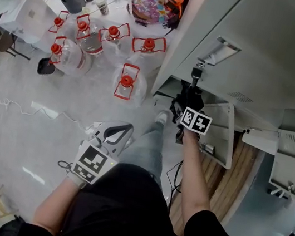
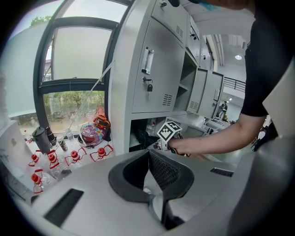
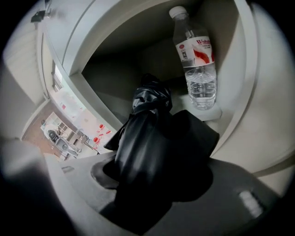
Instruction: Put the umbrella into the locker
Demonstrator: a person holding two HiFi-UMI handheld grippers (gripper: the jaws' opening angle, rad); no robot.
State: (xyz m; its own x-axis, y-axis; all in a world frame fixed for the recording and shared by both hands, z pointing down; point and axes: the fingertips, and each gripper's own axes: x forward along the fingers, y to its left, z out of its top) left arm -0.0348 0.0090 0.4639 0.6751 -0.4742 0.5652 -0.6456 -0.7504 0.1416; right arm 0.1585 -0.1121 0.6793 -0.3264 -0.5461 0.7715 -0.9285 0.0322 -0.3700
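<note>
Right gripper has the folded black umbrella clamped in its jaws, tip poking into the open locker, I think touching nothing. Water bottle at 1 o'clock. Left gripper pinched together, empty

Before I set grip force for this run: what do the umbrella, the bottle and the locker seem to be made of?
The umbrella: black fabric, likely nylon; soft folds, faint sheen. The bottle: clear plastic, glossy; transparent, with highlights. The locker: probably painted sheet metal, matt light grey; thin flat walls.
</note>
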